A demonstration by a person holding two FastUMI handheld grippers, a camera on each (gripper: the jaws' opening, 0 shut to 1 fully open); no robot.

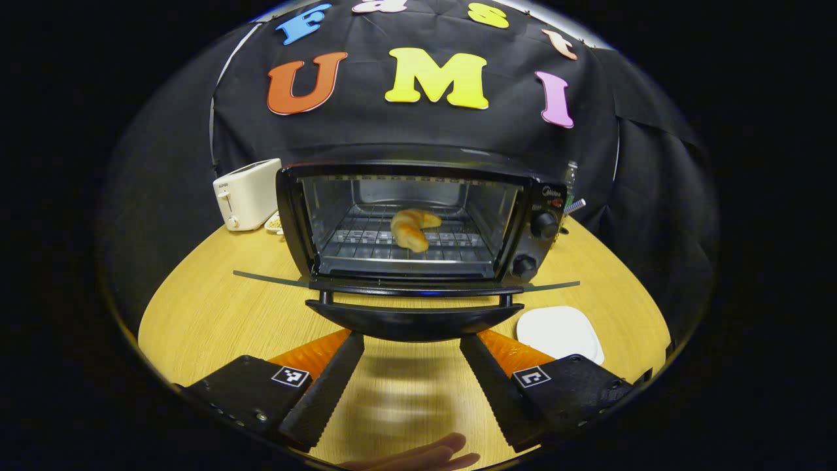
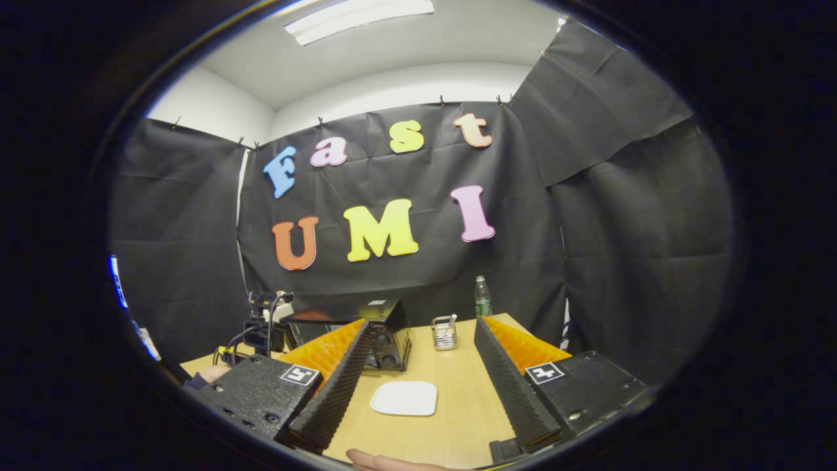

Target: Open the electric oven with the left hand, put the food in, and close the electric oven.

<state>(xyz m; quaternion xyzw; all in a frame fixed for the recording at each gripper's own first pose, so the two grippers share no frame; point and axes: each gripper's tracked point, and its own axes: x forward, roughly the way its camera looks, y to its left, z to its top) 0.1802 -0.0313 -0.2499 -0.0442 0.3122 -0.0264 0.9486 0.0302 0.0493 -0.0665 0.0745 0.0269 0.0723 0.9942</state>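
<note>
In the left gripper view the black electric oven [image 1: 418,222] stands with its glass door [image 1: 405,282] dropped flat. A croissant [image 1: 413,227] lies on the wire rack inside. The door's black handle [image 1: 414,324] lies just ahead of my left gripper [image 1: 412,345], which is open, its fingertips close under the handle and not pressing on it. In the right gripper view my right gripper [image 2: 425,325] is open and holds nothing, raised over the table right of the oven [image 2: 387,335]. The left gripper [image 2: 261,325] shows small at the oven's front.
An empty white plate [image 1: 559,332] [image 2: 404,398] lies on the wooden table [image 1: 216,307] right of the oven door. A white toaster [image 1: 247,194] stands at the back left. A bottle [image 2: 482,297] and a small holder [image 2: 444,332] stand by the back wall.
</note>
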